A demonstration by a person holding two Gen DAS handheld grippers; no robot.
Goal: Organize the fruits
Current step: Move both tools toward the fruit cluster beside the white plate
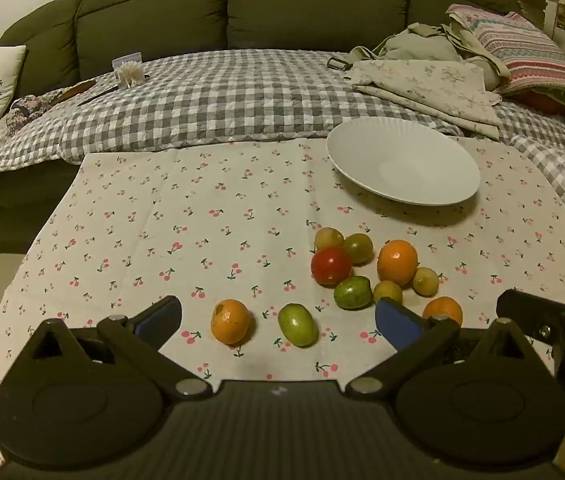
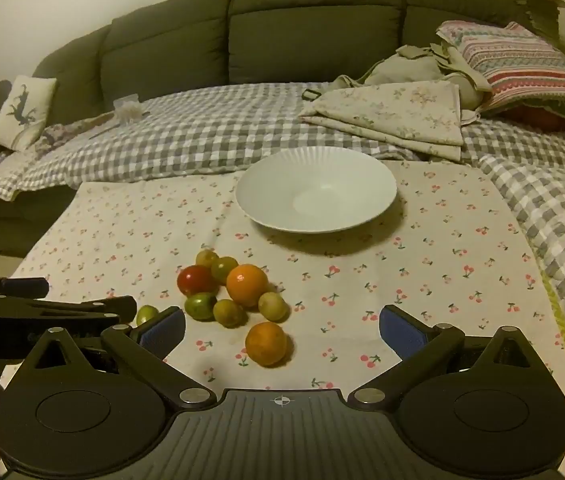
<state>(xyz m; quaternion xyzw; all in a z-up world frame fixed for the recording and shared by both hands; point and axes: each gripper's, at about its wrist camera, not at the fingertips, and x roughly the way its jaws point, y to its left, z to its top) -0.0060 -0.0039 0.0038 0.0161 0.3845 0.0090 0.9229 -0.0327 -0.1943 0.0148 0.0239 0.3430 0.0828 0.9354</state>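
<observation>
Several fruits lie on a cherry-print cloth (image 1: 162, 220): a red tomato (image 1: 331, 265), a large orange (image 1: 397, 262), small green and yellowish fruits. An orange (image 1: 230, 321) and a green fruit (image 1: 297, 324) lie between the fingers of my open, empty left gripper (image 1: 280, 320). A white plate (image 1: 402, 160) stands empty behind the pile. In the right wrist view my right gripper (image 2: 282, 330) is open and empty, with a small orange (image 2: 265, 343) between its fingers, the pile (image 2: 234, 288) just ahead left, and the plate (image 2: 316, 194) farther ahead.
A green sofa (image 1: 234, 12) with a checked blanket (image 1: 222, 100) lies behind the cloth. Folded fabric (image 1: 422, 84) and a striped pillow (image 1: 522, 48) sit at the back right. The left gripper's body (image 2: 42, 308) shows at the left of the right wrist view.
</observation>
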